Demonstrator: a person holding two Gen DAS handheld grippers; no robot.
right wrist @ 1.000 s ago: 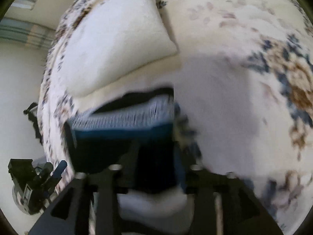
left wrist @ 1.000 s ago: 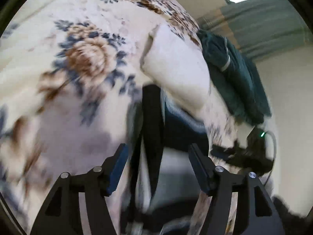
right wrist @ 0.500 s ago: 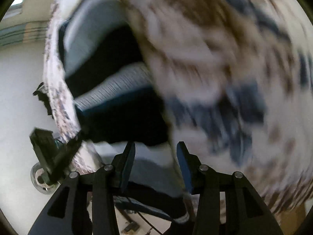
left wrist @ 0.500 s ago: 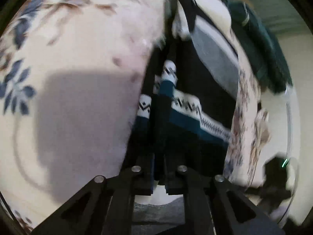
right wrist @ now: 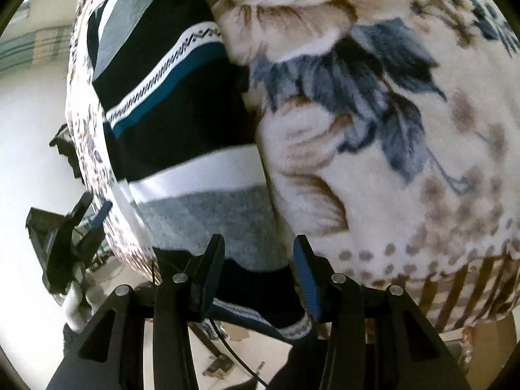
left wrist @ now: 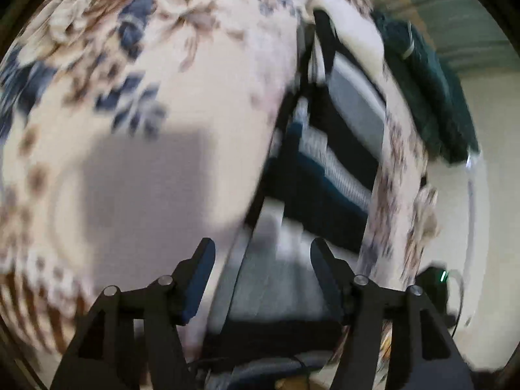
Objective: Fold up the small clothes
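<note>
On the bed, over a cream fleece blanket point(right wrist: 406, 149) printed with blue and brown flowers, lies a striped knit sweater point(right wrist: 172, 123) in bands of black, grey, white and teal with a zigzag trim. It is laid flat near the blanket's edge, its lower hem hanging just over that edge toward the camera in the right wrist view.

Seen from the right wrist, the right claw point(right wrist: 260, 273) hovers above the sweater's grey band and dark hem, its blue-padded jaws standing apart with cloth showing between them, the pads not pressing on it.

From the left wrist, much blurred, the left claw point(left wrist: 263, 279) has just been opening its jaws; they now stand wide, with the sweater's point(left wrist: 328, 175) grey and white bands beneath the gap and nothing held. A dark green garment point(left wrist: 432, 97) lies heaped beyond the sweater at the bed's far side, beside a pale wall and green curtains point(left wrist: 461, 22).
</note>
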